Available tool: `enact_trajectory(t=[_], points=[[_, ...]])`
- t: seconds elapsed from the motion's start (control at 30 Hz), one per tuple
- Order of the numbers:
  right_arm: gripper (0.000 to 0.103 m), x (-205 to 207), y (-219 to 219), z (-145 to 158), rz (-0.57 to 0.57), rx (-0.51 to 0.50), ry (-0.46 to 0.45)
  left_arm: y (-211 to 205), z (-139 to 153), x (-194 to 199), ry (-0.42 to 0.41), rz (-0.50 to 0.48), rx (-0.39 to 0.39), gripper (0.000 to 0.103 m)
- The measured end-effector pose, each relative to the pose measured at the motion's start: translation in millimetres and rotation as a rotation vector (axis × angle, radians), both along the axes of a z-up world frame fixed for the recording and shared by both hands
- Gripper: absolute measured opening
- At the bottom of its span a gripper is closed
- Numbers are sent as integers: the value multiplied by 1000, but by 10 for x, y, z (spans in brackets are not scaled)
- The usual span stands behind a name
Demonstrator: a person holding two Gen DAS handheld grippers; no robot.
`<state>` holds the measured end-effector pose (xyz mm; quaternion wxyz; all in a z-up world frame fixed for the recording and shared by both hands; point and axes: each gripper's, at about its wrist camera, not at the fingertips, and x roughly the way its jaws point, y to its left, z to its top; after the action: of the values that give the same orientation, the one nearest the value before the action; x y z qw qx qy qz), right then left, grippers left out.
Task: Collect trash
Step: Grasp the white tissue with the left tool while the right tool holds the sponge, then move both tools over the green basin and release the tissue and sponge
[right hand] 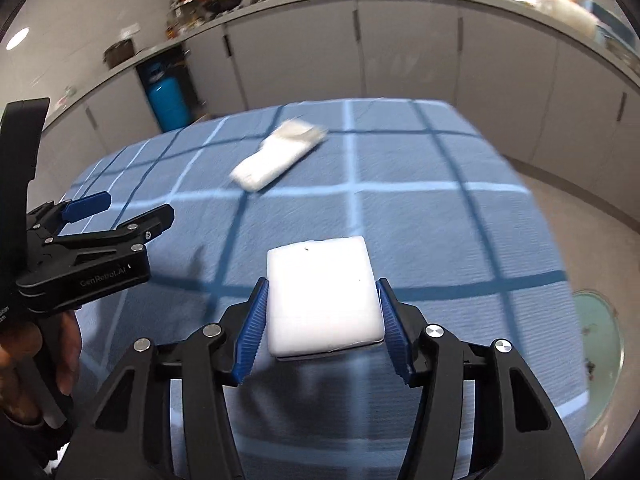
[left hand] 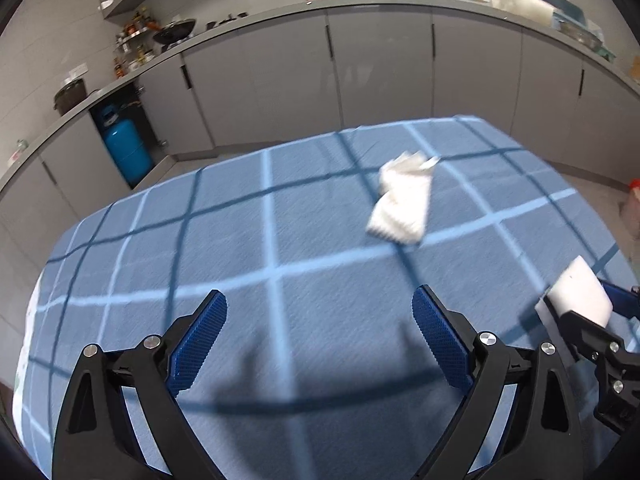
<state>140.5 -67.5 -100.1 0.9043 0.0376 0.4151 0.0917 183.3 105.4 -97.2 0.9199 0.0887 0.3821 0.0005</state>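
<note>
Left wrist view. Left hand-held gripper [left hand: 320, 320]: two black fingers with blue ribbed pads, spread wide apart, nothing between them, held over the desk [left hand: 160, 240]. Desk: covered with a blue checked cloth. Crumpled white wrapper [left hand: 402, 200]: lying on the cloth towards the far side, blurred, well apart from the fingers. At the right edge, the right hand-held gripper [left hand: 580, 312] carrying a white block [left hand: 580, 292]. Background: grey cupboards, a blue gas cylinder [left hand: 126, 148] in an open recess at left.

Right wrist view. Right hand-held gripper [right hand: 322, 316]: blue pads pressed against both sides of the white block [right hand: 322, 296], clamped on it. Block: square, rounded corners, a thin flat layer under it, held above the cloth. White wrapper [right hand: 278, 156]: on the desk [right hand: 460, 232] beyond the block, blurred, touching neither hand-held gripper. Left hand-held gripper [right hand: 136, 208]: at the left edge, fingers apart, gripped by a hand [right hand: 60, 352]. Green round item [right hand: 600, 320] on the floor at right.
</note>
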Motion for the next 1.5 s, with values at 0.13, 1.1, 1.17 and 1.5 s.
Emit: enact_trajectory(t=[0.13,1.1,1.17,1.5], points=[[54,39,-245,13,-55,10,-11,-244,-19,276,-10,-40,-4,93],[54,-21,-672,54,-120,42,-51,-616,-212,607,99,-125,-59,22],[54,-59,-676,82,-123,38,-58,-617,-155,528,90,-127,-64,22],[54,-313,-809,244,-150,27,-95,-829,115,86,61,-197,-83,22]])
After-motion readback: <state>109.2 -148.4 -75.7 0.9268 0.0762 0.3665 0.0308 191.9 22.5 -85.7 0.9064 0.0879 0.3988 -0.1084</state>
